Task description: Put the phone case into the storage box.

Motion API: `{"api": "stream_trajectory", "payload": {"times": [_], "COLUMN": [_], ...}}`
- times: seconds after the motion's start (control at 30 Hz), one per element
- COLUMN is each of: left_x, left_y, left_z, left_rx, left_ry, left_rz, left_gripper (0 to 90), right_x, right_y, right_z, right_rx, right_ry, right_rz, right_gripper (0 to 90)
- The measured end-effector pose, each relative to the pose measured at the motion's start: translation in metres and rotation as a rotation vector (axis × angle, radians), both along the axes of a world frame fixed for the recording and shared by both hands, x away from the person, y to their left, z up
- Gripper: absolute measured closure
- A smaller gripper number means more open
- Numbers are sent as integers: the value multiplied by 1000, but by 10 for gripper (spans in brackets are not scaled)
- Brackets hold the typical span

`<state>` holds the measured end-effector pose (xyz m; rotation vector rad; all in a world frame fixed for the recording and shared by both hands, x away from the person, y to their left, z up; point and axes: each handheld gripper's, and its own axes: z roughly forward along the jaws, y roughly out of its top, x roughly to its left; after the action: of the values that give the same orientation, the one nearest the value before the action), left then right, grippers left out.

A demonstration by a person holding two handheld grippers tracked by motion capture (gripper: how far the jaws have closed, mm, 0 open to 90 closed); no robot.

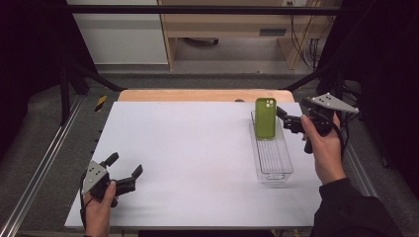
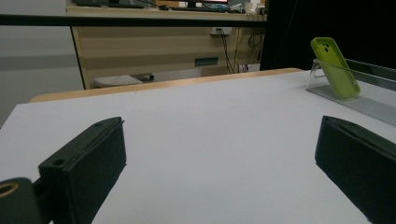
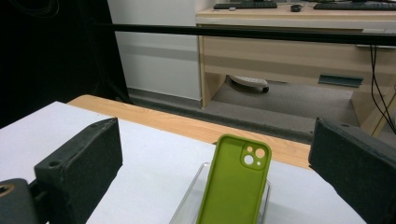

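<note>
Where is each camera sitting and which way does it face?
High view: above the person's side, looking forward and down on the white table; both forearms and each hand-held gripper enter from below.
Left gripper view: rides the left hand-held gripper, low over the table, between its open jaws.
Right gripper view: rides the right hand-held gripper, behind the green phone case.
All share the case in the clear bin.

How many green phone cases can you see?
1. The green phone case stands leaning at the far end of the clear bin, on the right side of the table. The open right claw is just beside it.
</note>
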<state>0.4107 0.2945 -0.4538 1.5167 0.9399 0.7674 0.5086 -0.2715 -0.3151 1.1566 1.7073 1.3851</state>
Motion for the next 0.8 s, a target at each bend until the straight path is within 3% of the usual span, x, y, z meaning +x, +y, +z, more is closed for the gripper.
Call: {"api": "stream_trajectory", "payload": {"times": [0.27, 0.8], "left_x": [0, -6], "left_y": [1, 11], "left_z": [0, -1], "left_rx": [-7, 2], "left_ry": [0, -8], "left_rz": [4, -6], "left_gripper": [15, 17], "right_x": [-14, -51], "right_y": [-8, -17], "right_z": [-5, -11], "right_rx": [-7, 5], "right_ry": [7, -23], "right_rz": [-4, -12], "right_gripper": [34, 32]}}
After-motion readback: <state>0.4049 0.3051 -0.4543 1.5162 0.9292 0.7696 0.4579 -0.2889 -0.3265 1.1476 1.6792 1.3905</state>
